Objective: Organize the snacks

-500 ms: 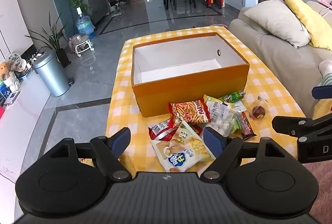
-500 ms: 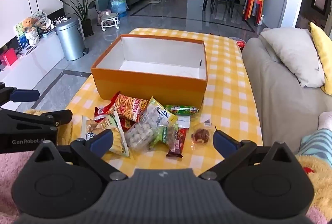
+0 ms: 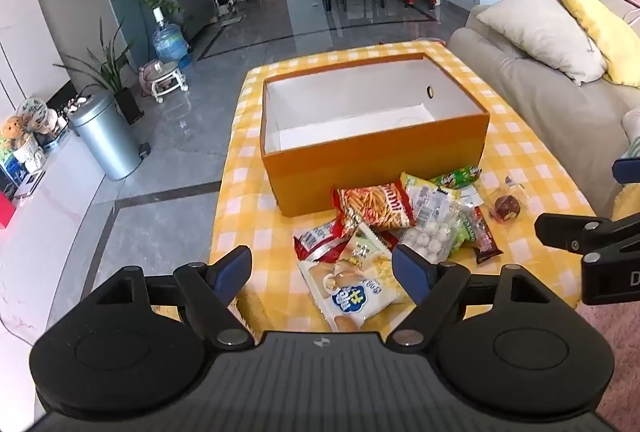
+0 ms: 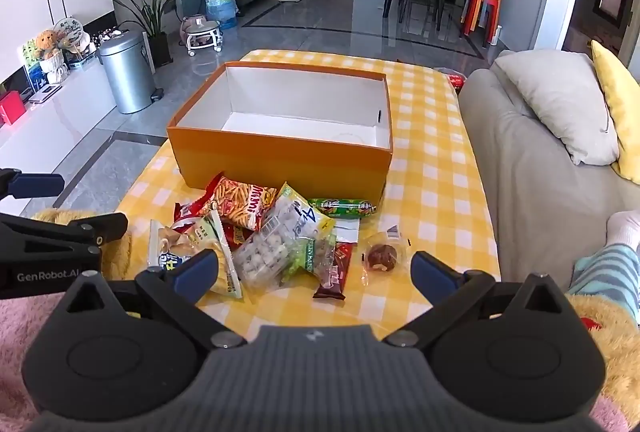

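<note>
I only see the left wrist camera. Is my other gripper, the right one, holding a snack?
Observer: No. The right gripper is open, with nothing between its pads.
Operator: What snack is straight in front of it?
Observer: The chocolate bar, lying flat and closest to it.
Operator: Is anyone next to it?
Observer: Yes. A striped leg with a white sock rests at its right, against the sofa.

A loose pile of snack packets (image 4: 260,236) lay on the yellow checked cloth just before an open, empty orange box (image 4: 280,156).
</note>
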The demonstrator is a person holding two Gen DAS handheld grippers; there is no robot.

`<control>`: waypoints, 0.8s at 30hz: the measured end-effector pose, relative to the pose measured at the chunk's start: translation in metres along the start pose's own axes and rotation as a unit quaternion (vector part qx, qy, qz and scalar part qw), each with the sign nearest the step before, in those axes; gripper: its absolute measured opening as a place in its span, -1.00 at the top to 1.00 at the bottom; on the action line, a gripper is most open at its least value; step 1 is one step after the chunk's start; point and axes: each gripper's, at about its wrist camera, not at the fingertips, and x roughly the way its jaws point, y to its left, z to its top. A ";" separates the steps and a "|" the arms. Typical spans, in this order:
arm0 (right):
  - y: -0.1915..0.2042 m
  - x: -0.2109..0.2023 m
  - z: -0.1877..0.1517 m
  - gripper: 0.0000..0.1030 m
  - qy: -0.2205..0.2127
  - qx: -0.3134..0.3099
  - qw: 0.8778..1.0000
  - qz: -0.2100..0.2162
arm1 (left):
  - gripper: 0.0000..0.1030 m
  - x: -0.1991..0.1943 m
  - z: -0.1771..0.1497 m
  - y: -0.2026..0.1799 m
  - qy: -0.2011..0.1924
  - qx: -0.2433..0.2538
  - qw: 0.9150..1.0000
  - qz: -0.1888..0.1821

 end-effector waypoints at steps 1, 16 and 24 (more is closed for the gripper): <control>-0.004 0.002 0.001 -0.92 0.001 0.002 1.000 0.003 | -0.81 0.001 0.000 0.000 0.002 0.000 1.000 0.001; 0.001 0.003 0.004 -0.92 0.001 -0.007 1.000 0.003 | -0.81 0.001 -0.002 0.002 0.011 -0.003 1.000 0.009; 0.003 0.004 0.004 -0.92 -0.001 -0.012 1.000 0.000 | -0.81 0.004 -0.003 0.004 0.015 -0.009 1.000 0.011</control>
